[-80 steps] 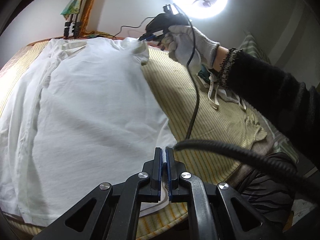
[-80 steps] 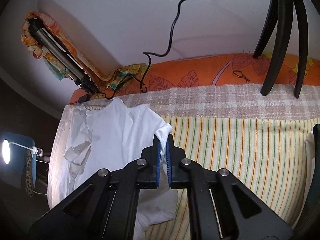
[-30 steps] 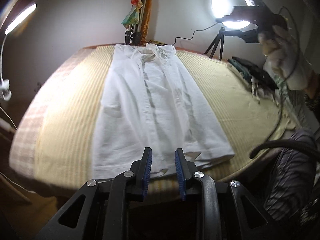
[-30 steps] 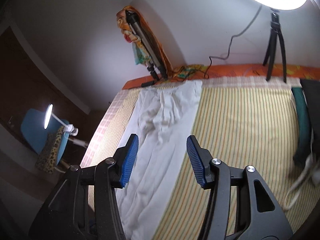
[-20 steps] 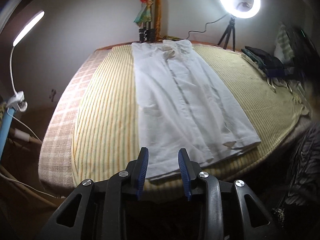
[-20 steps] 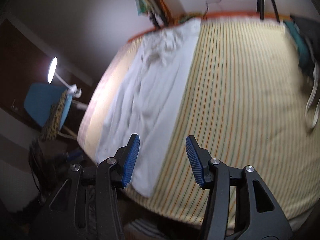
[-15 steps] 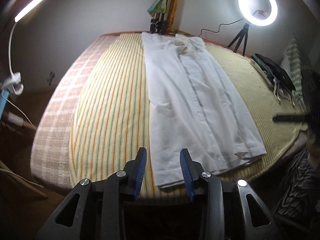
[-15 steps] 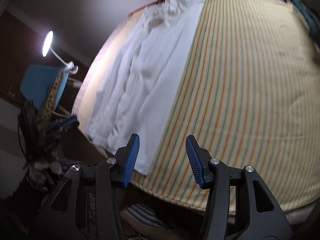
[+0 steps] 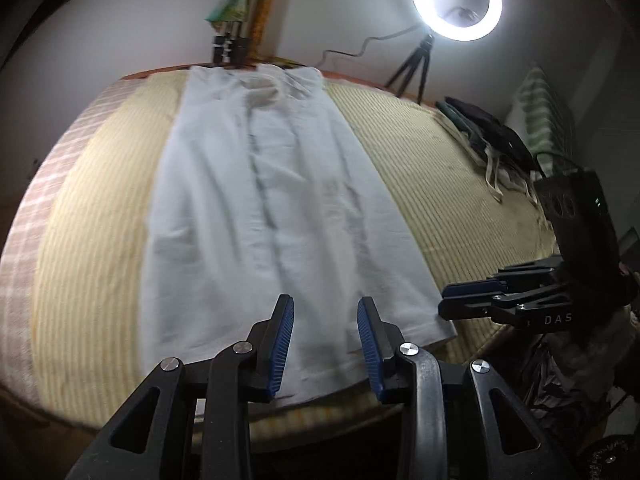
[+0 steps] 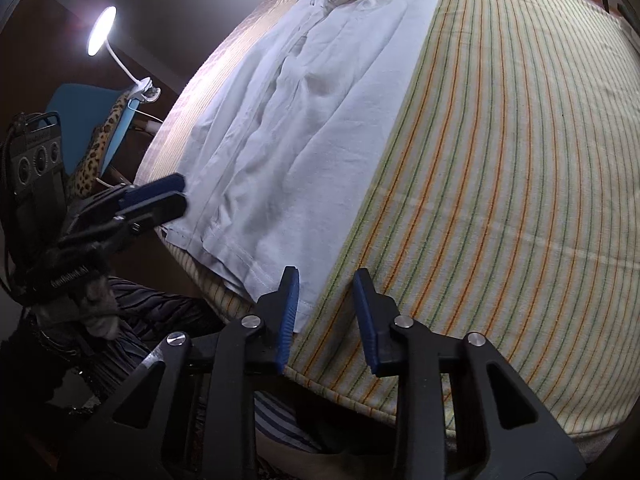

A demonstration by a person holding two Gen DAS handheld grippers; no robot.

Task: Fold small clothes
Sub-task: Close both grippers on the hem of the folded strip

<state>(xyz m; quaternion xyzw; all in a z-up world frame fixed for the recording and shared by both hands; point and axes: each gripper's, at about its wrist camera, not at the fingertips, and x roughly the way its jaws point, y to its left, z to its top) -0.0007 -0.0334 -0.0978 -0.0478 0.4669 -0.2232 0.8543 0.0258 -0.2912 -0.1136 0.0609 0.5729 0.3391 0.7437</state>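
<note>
A white garment (image 9: 256,208), folded lengthwise into a long strip, lies flat on the yellow striped bed cover (image 9: 432,184). My left gripper (image 9: 325,340) hovers over its near hem with the jaws closing; cloth shows between the fingers but the pads do not press on it. In the right wrist view the garment (image 10: 312,112) runs up the left half. My right gripper (image 10: 326,308) is at the hem's right corner with its jaws closing; its left finger (image 10: 290,308) is beside the corner and striped cover lies between the pads. Each gripper also appears in the other's view, the right gripper (image 9: 472,300) and the left gripper (image 10: 160,200).
A ring light (image 9: 456,0) on a tripod stands at the far right of the bed. Dark clothes (image 9: 488,132) are piled on the bed's right side. A clip lamp (image 10: 102,30) and a blue chair (image 10: 80,112) stand off the left side. The bed's near edge drops off just under both grippers.
Both grippers let go of the garment, now folded into a long strip, and came back down to its near hem. The right jaws have narrowed in the last half second.
</note>
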